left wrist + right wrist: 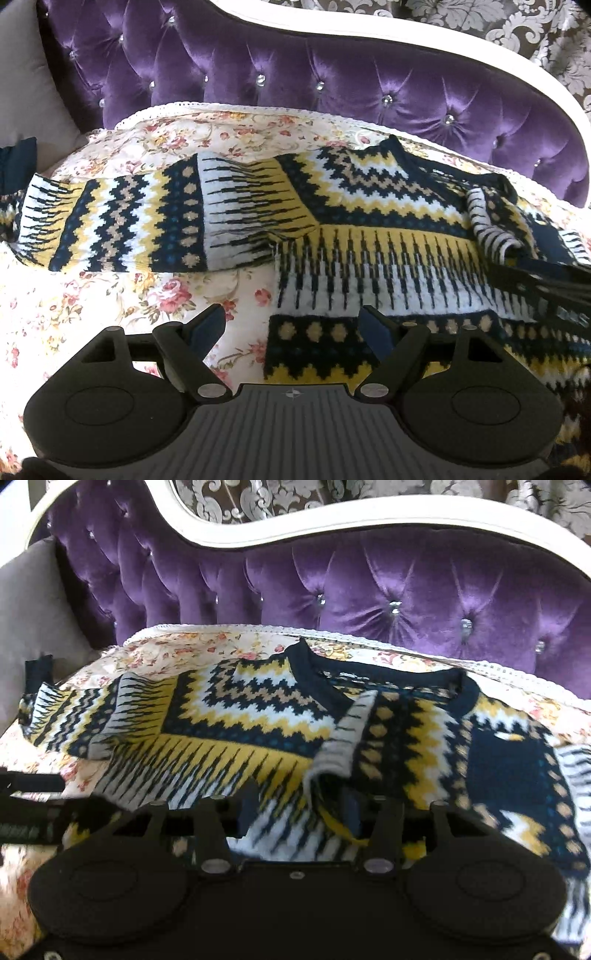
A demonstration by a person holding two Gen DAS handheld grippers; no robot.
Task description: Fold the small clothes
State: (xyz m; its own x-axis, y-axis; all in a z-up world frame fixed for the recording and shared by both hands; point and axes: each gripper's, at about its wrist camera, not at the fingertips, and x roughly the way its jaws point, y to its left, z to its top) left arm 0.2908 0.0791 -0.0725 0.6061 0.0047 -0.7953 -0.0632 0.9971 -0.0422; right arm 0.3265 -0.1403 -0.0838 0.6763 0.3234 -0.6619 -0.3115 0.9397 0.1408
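A navy, yellow and white patterned knit sweater lies flat on a floral bed cover, also seen in the right wrist view. Its left sleeve stretches out to the left. Its right sleeve is folded over the body. My left gripper is open and empty, just above the sweater's lower left hem. My right gripper is open over the sweater's body, near the folded sleeve's cuff. The right gripper also shows at the right edge of the left wrist view.
A purple tufted headboard with a white frame stands behind the bed. A grey cushion sits at the far left. The floral cover has a lace edge at the back.
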